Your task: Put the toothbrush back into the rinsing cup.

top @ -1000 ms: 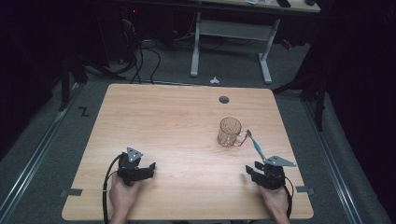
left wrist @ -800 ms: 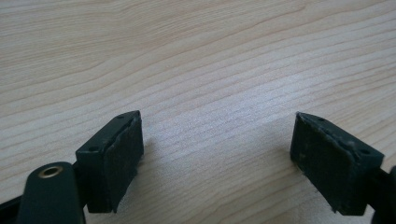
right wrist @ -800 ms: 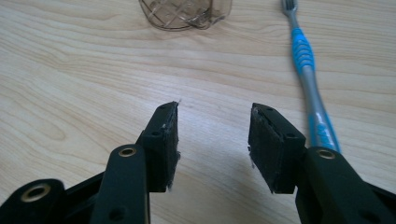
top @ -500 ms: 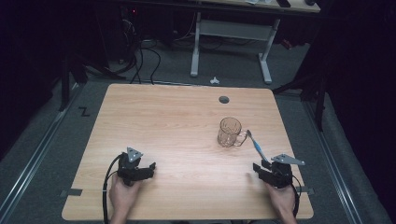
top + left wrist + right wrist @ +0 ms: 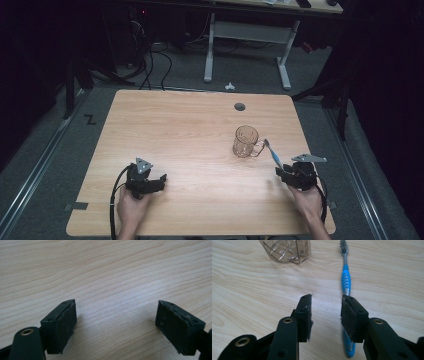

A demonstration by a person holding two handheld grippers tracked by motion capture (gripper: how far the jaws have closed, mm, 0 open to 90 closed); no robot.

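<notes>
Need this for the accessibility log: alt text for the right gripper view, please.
The right gripper hangs open over a wooden table, its jaws having just been closing with nothing between them. A blue and grey toothbrush lies flat on the table, its handle running under the right-hand jaw. The base of a clear plastic mug stands at top left.

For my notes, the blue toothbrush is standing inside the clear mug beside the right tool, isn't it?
Not quite: the blue toothbrush lies flat on the table next to the clear mug, not inside it, as the right gripper view shows. It is indeed beside the right tool.
</notes>
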